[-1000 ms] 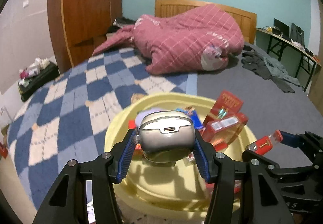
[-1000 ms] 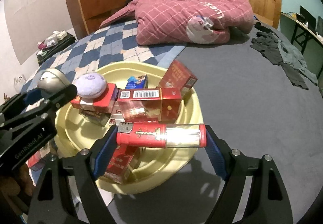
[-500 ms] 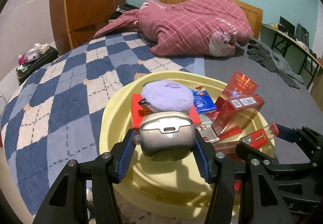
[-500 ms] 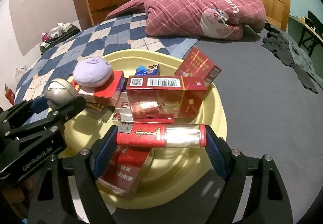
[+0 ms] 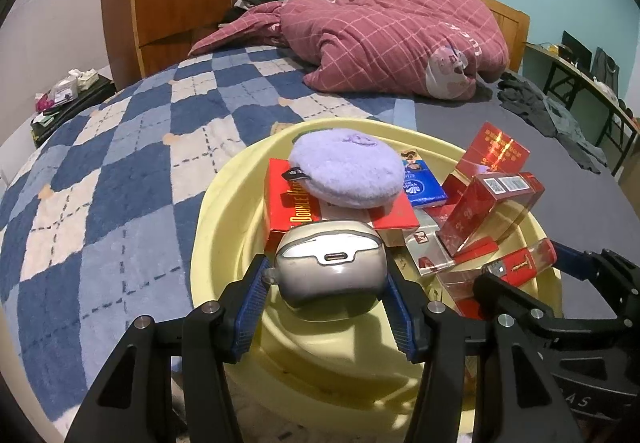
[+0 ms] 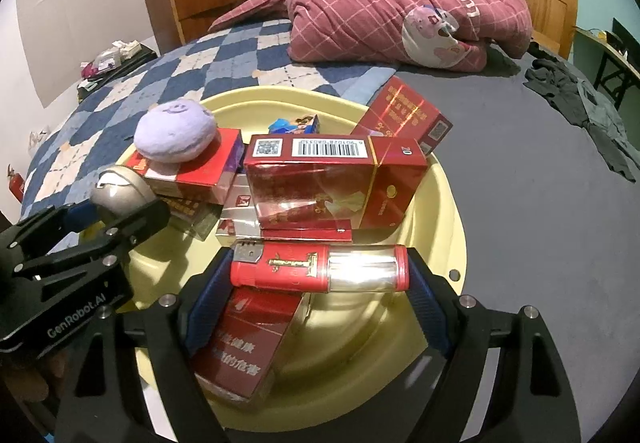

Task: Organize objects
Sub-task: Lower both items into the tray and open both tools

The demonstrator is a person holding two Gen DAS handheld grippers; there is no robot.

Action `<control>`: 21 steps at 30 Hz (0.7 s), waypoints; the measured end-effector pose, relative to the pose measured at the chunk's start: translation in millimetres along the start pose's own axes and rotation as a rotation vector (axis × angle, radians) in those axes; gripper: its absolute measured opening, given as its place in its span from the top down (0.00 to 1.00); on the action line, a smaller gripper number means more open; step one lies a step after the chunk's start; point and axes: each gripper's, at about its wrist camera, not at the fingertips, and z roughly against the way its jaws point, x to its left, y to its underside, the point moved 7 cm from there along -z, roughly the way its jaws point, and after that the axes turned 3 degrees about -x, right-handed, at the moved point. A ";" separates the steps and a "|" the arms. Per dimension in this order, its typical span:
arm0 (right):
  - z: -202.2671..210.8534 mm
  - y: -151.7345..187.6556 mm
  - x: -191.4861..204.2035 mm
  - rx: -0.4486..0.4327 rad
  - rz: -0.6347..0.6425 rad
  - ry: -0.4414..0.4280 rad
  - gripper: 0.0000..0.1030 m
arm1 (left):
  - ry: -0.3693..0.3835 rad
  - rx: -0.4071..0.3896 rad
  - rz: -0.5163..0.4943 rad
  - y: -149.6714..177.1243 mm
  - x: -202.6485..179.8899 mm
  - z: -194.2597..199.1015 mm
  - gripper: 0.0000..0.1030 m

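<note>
Right, both grippers hang over the yellow basin (image 6: 448,203) on the bed. Left gripper (image 5: 326,297): jaws about half open, clamped on the silver earbud case (image 5: 330,269), just above the basin's near rim. Right gripper (image 6: 318,281): jaws clamped endwise on the red lighter (image 6: 320,269), above the red boxes (image 6: 332,183) piled inside. Risk imo: the pile's loose, so a drop could topple boxes or roll the purple puff (image 6: 176,131) off.

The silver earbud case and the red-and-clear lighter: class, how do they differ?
The silver earbud case is rounded and squat; the red-and-clear lighter is a long cylinder. The case is opaque grey; the lighter is partly see-through. The left gripper clamps the case, the right gripper the lighter. Both hang over the yellow basin.
</note>
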 end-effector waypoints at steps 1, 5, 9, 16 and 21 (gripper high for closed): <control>0.4 0.0 0.2 -0.002 0.003 0.001 0.20 | -0.003 -0.007 0.001 -0.8 0.1 -0.2 0.45; 3.5 -0.5 -2.7 -0.014 -0.001 0.002 0.18 | -0.051 -0.038 0.004 -4.0 4.9 2.6 0.27; 11.0 -4.6 -10.8 -0.041 -0.027 -0.005 0.05 | -0.021 -0.049 0.027 -6.7 7.2 5.7 0.14; 27.8 -6.6 -20.0 -0.068 -0.040 0.000 0.00 | -0.035 -0.031 0.067 -3.6 5.7 19.9 0.00; 42.5 -5.0 -24.9 -0.088 -0.038 0.013 0.00 | -0.139 -0.033 0.023 -3.3 -6.4 38.3 0.00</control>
